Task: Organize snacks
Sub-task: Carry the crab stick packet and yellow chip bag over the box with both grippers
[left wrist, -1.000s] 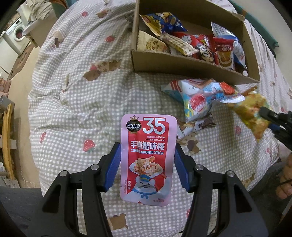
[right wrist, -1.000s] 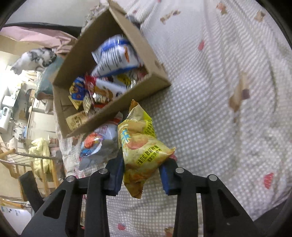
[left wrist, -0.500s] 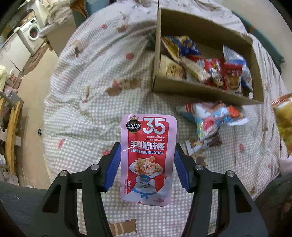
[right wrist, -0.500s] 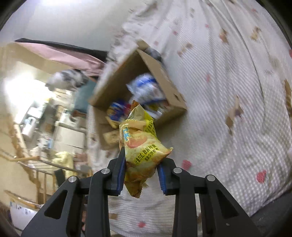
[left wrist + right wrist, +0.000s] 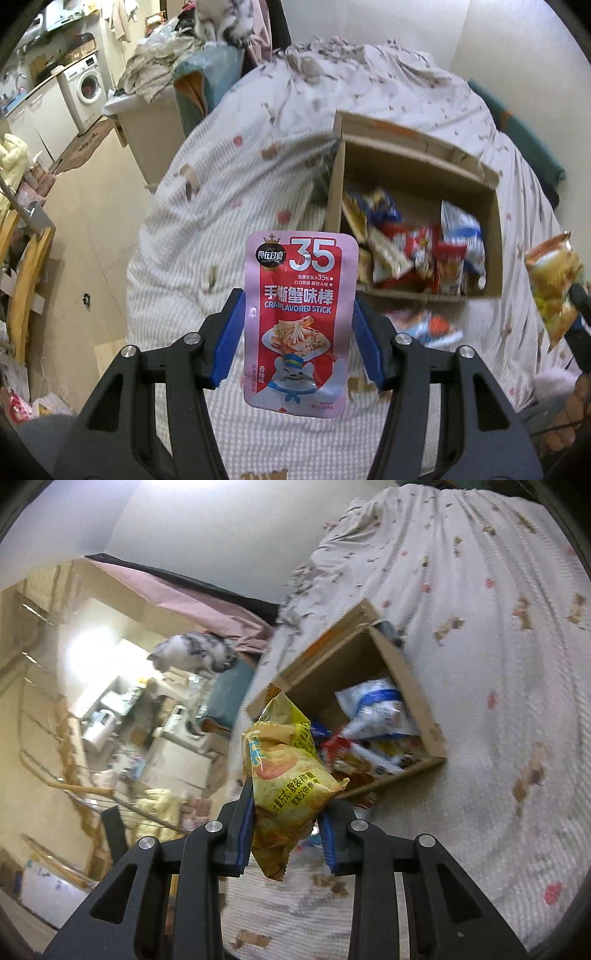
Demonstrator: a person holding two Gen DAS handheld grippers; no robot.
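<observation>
Item one: a flat pink-and-red crab stick pouch [image 5: 297, 321], held upright in the left gripper [image 5: 297, 334]. The jaws stand partly open and press on the pouch's two side edges at about mid-height; the top and bottom of the pouch stand free above and below them. It appears light, thin and smooth-skinned. Judgement: a flat sealed pouch held by its edges may bow or slip if squeezed harder; a hold across the flat faces or on the sealed border would be more secure.

Item two: a yellow puffed snack bag [image 5: 290, 779], held in the right gripper [image 5: 286, 830]. The jaws are closed narrow on the lower half of the bag, and the film is visibly pinched and creased there. The same bag shows at the right edge of the left wrist view. Judgement: light, air-filled, soft, with contents likely brittle; the crimped end seam is the safer place to grip.

Both items hang in the air above the bed [image 5: 498, 664], short of the cardboard box [image 5: 491, 236].

The box lies on the checked bedcover and already holds several packets. A few loose packets [image 5: 424, 325] lie on the bed just outside its near wall. Background motion blur limits detail there.
</observation>
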